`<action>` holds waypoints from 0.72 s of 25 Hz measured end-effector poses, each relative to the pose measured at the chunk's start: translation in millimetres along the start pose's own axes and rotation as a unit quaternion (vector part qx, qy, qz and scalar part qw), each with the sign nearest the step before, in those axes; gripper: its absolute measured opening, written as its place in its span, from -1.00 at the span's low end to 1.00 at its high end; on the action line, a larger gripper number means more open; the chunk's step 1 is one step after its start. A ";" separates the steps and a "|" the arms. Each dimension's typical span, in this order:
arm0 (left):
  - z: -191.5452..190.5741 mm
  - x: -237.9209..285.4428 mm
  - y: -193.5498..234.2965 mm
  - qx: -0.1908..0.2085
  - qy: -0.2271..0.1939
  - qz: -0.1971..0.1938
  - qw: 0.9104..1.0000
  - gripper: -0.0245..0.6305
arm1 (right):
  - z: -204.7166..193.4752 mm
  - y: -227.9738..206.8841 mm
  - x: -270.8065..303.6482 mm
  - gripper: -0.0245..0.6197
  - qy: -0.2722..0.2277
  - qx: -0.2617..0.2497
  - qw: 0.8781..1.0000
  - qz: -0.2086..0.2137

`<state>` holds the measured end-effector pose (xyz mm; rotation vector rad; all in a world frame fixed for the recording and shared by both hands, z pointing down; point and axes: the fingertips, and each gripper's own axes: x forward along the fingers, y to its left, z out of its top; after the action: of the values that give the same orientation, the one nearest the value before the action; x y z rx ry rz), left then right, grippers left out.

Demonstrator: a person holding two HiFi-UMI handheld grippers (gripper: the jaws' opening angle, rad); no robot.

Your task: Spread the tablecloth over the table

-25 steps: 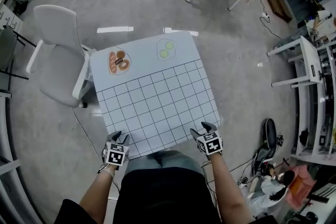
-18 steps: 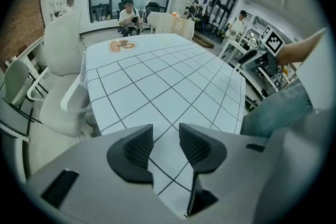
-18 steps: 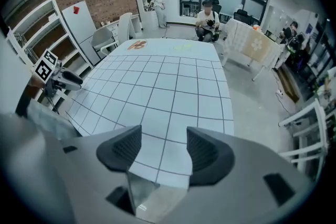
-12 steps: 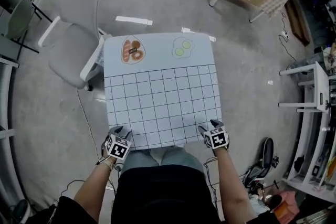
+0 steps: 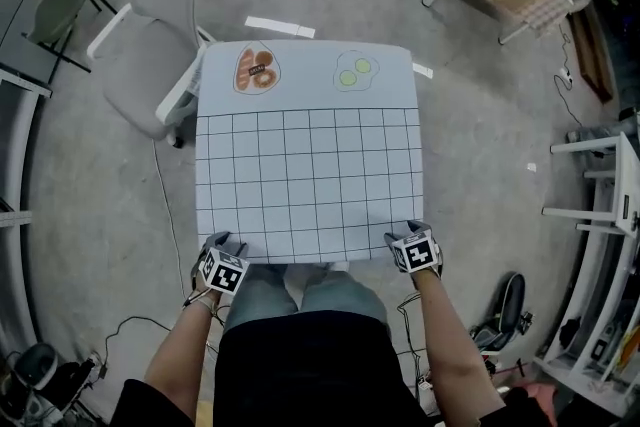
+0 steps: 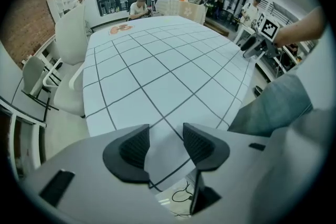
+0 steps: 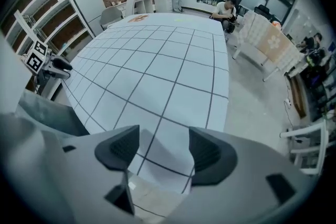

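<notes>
Grey floor [image 5: 100, 215] all round, and the gridded tablecloth [image 5: 310, 175] already lay flat over your whole worktop. Looked like the let-go step. Your left gripper [image 6: 164, 139] and right gripper [image 7: 163, 147] had just been opening, fingers [image 6: 134, 147] spread, cloth corners loose between them. Next you'd just back off without snagging it. No containers, only printed food pictures [image 5: 256, 71].

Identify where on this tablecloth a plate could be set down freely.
The whole gridded middle of the tablecloth is bare, up to the food prints at the far edge. Near corners are crowded: the left hand-held gripper and right hand-held gripper, jaws just opening, straddle the cloth corners. A chair stands by the far-left corner.
</notes>
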<state>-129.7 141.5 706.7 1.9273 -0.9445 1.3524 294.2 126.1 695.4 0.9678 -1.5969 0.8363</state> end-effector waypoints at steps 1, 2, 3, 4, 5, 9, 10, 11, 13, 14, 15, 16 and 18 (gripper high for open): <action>0.3 0.3 0.6 -0.004 -0.002 0.004 1.000 -0.32 | -2.6 -1.3 3.3 -0.04 0.001 0.001 1.000 0.002; 0.4 0.0 1.1 -0.011 -0.004 0.005 1.000 -0.32 | -3.8 -1.8 5.4 -0.02 -0.001 0.000 1.000 0.005; 0.0 -0.4 1.4 -0.018 -0.004 0.005 1.000 -0.32 | -4.1 -1.6 6.1 -0.01 -0.004 -0.002 1.000 0.006; -0.4 -0.7 1.7 -0.022 -0.003 0.004 1.000 -0.32 | -3.9 -1.1 5.7 -0.01 -0.006 -0.003 1.000 0.007; -0.4 -0.6 2.1 -0.024 0.000 0.004 1.000 -0.31 | -3.9 -0.9 5.0 -0.01 -0.008 -0.003 1.000 0.006; 2.5 0.0 1.2 -0.024 0.007 0.005 1.000 -0.34 | -3.7 -4.8 4.7 -0.03 0.003 -0.006 1.000 0.005; 2.2 -1.0 0.5 -0.023 0.007 0.006 1.000 -0.38 | -2.6 -4.2 4.3 -0.05 0.005 -0.009 1.000 0.008; 0.7 -2.5 -0.9 -0.024 0.007 0.008 1.000 -0.43 | -3.2 -2.5 3.4 -0.10 0.006 -0.013 1.000 0.011; -8.7 -6.2 -8.0 -0.030 0.005 0.015 0.999 -0.57 | -13.2 3.9 0.2 -0.25 0.005 -0.021 1.000 0.016; -16.5 -8.0 -13.4 -0.032 0.005 0.020 0.999 -0.65 | -21.6 8.5 -1.5 -0.34 0.005 -0.026 1.000 0.017; -24.0 -9.2 -18.0 -0.032 0.005 0.026 0.999 -0.74 | -29.0 13.2 -2.4 -0.42 0.004 -0.030 0.999 0.019; -28.3 -9.5 -19.8 -0.027 0.005 0.030 0.999 -0.83 | -32.8 16.4 -2.2 -0.50 0.004 -0.034 0.999 0.019; -24.8 -7.0 -13.4 -0.014 0.007 0.034 0.999 -0.86 | -27.1 15.8 0.7 -0.65 0.006 -0.038 0.999 0.018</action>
<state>-133.4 170.3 706.7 1.8783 -1.0259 1.3831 291.0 156.7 701.2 0.8818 -1.6274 0.7987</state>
